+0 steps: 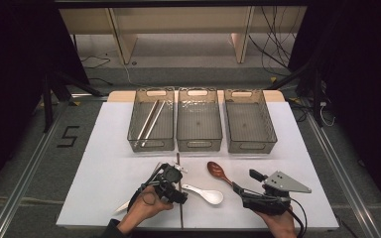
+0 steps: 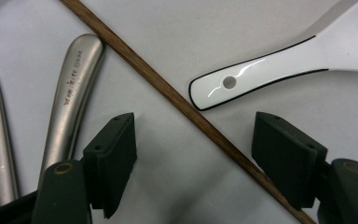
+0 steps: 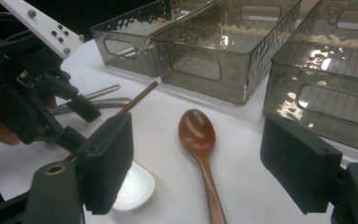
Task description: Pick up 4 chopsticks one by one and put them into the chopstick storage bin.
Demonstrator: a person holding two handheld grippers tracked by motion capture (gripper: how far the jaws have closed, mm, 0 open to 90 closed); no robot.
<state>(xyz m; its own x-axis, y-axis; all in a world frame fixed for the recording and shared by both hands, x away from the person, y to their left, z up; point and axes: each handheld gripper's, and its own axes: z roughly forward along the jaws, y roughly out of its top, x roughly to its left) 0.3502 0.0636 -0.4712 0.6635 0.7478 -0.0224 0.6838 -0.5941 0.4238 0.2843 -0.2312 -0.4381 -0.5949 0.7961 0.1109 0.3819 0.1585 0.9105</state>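
Wooden chopstick (image 2: 186,109) btwn metal handles (image 2: 72,98) & white spoon (image 2: 279,65).

Both black grippers, left gripper (image 1: 174,174) and right gripper (image 1: 245,182), trail cables; the right carries a grey three-cornered plate.

The room is dark at both sides. The table (image 1: 104,148) has a white top and stands on a grey floor (image 1: 25,163). A black number five (image 1: 68,136) is stuck on the floor at the left. Metal rails (image 1: 349,183) run along both sides. Behind the table stands a pale wooden shelf (image 1: 178,25). Black cables (image 1: 273,44) hang at the back right.
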